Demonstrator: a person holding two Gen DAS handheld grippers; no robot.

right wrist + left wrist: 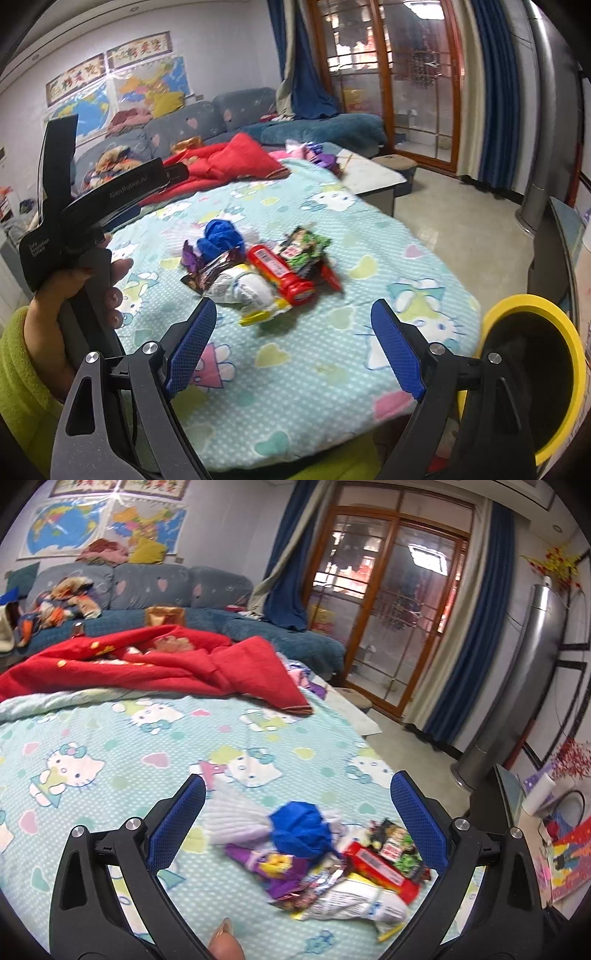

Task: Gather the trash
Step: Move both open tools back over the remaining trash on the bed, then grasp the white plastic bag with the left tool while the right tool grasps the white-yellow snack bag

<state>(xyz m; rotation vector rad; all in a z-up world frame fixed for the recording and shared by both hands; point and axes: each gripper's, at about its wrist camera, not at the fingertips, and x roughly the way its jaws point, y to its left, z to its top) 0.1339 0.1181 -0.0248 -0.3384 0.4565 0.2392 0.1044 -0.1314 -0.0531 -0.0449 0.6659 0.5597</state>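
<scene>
Bedsheet point(295, 369) is soft matt cloth, kind of dimpled all over. The red blanket point(155, 664) up at its far edge looks like thick fuzzy fleece. The snack wrappers point(273, 266) are shiny crinkly plastic film, and the blue wad point(301, 829) among them looks like thin crumpled plastic. Gripper pads point(177, 827) are blue with a rough grid texture, on matt black plastic arms with shiny metal screws. The yellow bin point(532, 376) has a smooth plastic rim.

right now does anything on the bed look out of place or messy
Yes: a heap of snack wrappers lies loose on the cartoon-cat bedspread, with a crumpled blue wad at its far side. None of it is in the yellow-rimmed bin beside the bed. A red blanket lies rumpled further back.
</scene>
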